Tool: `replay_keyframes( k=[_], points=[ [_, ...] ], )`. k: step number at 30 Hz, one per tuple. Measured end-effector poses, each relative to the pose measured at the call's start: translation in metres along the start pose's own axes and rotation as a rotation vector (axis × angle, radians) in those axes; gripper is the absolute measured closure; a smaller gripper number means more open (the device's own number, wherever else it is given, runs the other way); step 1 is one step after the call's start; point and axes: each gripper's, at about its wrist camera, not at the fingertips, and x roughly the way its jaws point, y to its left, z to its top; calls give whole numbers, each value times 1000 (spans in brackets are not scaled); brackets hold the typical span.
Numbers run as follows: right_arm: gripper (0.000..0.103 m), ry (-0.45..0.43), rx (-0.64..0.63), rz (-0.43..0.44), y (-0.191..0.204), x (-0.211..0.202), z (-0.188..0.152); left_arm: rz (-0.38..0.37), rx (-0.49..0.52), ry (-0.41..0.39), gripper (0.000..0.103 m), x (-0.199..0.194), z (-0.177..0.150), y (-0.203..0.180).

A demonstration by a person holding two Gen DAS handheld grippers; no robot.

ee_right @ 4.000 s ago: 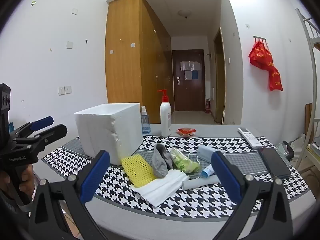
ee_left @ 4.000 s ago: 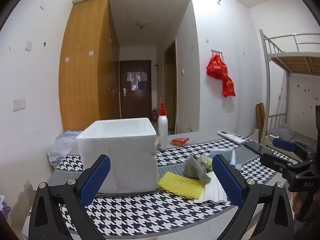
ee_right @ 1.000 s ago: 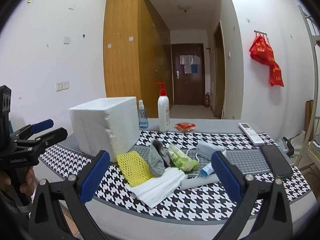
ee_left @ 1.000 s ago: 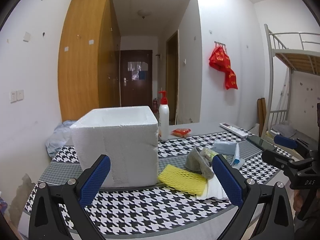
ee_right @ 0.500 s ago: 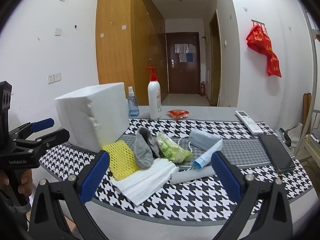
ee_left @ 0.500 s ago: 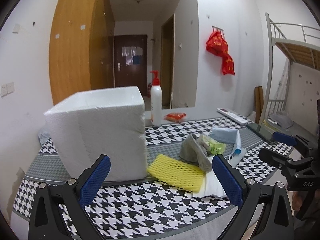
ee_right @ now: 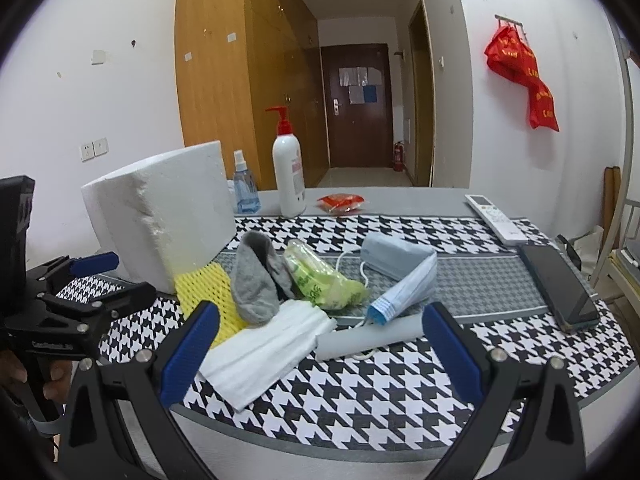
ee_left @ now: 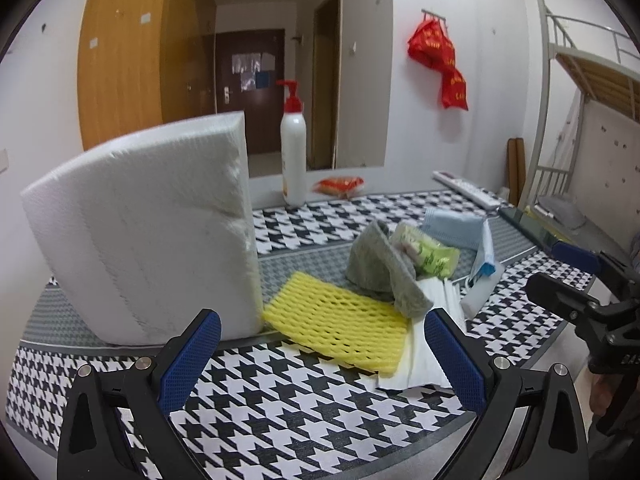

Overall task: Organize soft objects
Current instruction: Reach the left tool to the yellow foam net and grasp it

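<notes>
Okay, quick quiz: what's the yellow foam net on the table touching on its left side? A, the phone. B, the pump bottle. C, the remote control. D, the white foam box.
D: in the left wrist view the yellow foam net lies flat with its left edge against the base of the white foam box; the pump bottle stands apart, farther back.

Left gripper [ee_left: 322, 354] advanced toward table; foam box [ee_left: 148, 236] now looms large just ahead-left of it, yellow mesh [ee_left: 340, 320] directly ahead between fingers. Right gripper [ee_right: 320, 346] also moved closer; white cloth [ee_right: 272, 348] and grey sock [ee_right: 256, 280] now just ahead.
</notes>
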Motion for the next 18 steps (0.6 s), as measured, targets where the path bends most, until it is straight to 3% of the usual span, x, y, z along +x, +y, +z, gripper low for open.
replay_keyframes(
  k=[11,18],
  points=[
    [0,30,-1,40,-4,21,2,-7,-28,117,2,41,-3,3],
    [0,36,-1,63,-7,28,5,-19,-38,180,15,64,-2,0]
  ],
)
